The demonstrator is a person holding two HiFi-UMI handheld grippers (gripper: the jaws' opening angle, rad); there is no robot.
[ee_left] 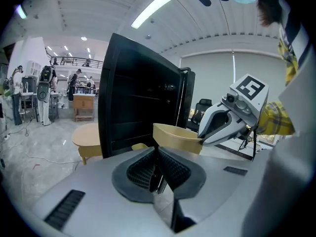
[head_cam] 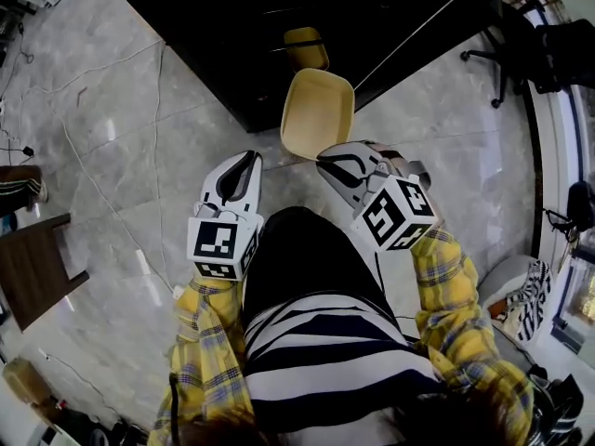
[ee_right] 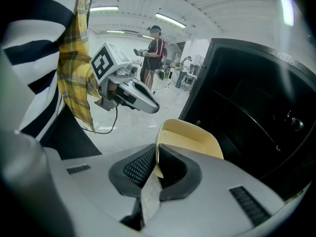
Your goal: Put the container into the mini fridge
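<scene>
A tan plastic container (head_cam: pixel 318 111) hangs in the air in front of the black mini fridge (head_cam: pixel 232 35), whose front looks closed. My right gripper (head_cam: pixel 325 163) is shut on the container's near rim, and the container (ee_right: pixel 190 137) tilts away from the jaws toward the fridge (ee_right: pixel 256 117). My left gripper (head_cam: pixel 251 156) hovers just left of the container, shut with nothing in it. In the left gripper view its jaws (ee_left: pixel 157 174) meet, with the container (ee_left: pixel 177 137) and the fridge (ee_left: pixel 138 102) beyond them.
The floor is grey marble tile with loose cables (head_cam: pixel 112 203). A wooden stool (head_cam: pixel 33 263) stands at the left and an office chair (head_cam: pixel 530 49) at the upper right. A low tan table (ee_left: pixel 89 137) sits beside the fridge. A person (ee_right: pixel 155 48) stands far off.
</scene>
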